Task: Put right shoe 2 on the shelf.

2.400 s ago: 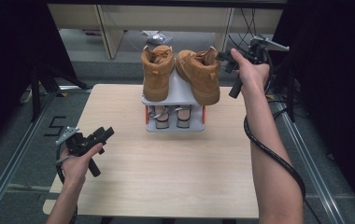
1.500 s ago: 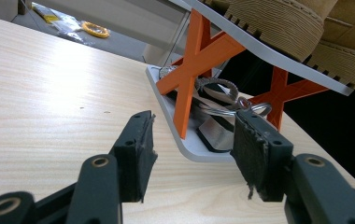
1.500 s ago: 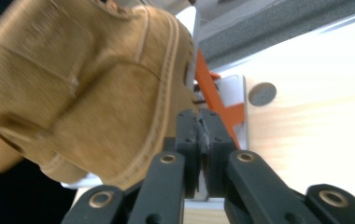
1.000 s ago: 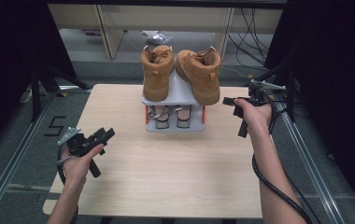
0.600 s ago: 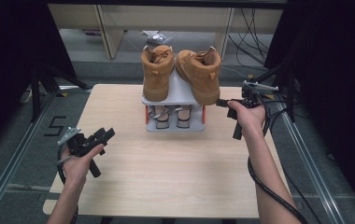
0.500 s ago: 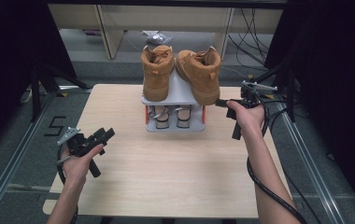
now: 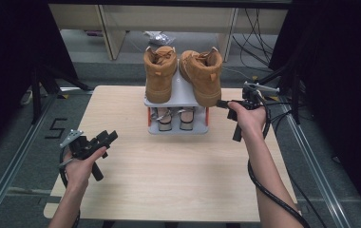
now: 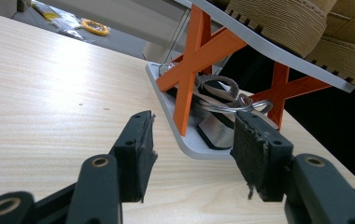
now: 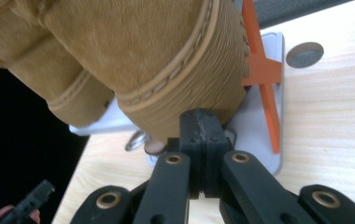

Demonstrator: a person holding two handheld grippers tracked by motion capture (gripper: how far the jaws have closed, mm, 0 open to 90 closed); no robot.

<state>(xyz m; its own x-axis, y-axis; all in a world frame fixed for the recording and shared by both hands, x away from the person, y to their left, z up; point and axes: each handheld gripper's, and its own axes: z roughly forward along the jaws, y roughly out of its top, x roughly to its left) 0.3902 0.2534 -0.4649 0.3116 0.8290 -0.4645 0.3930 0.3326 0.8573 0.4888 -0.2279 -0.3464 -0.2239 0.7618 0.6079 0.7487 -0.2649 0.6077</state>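
Note:
Two tan boots stand on top of a small grey rack (image 7: 181, 92) with orange X-shaped sides: the left boot (image 7: 159, 76) and the right boot (image 7: 202, 76). The right one is turned a little, its toe over the shelf's edge. A pair of sandals (image 7: 178, 118) lies on the lower shelf. My right gripper (image 7: 220, 103) is shut with nothing between its pads, its tips close against the ribbed sole of the right boot (image 9: 133, 51). Over the table's front left, my left gripper (image 7: 108, 137) is open and points at the rack's base (image 8: 180, 135) from a distance.
The pale wooden table (image 7: 169, 175) has bare room in front of the rack. A round grey mark (image 9: 305, 54) sits on the tabletop beside the rack. Cables (image 7: 273, 190) trail along the right arm. Black stands and shelving stand beyond the far edge.
My right gripper has come down from beside the right boot's upper to its toe at shelf height, and has barely moved in the last half second. The left gripper stays put.

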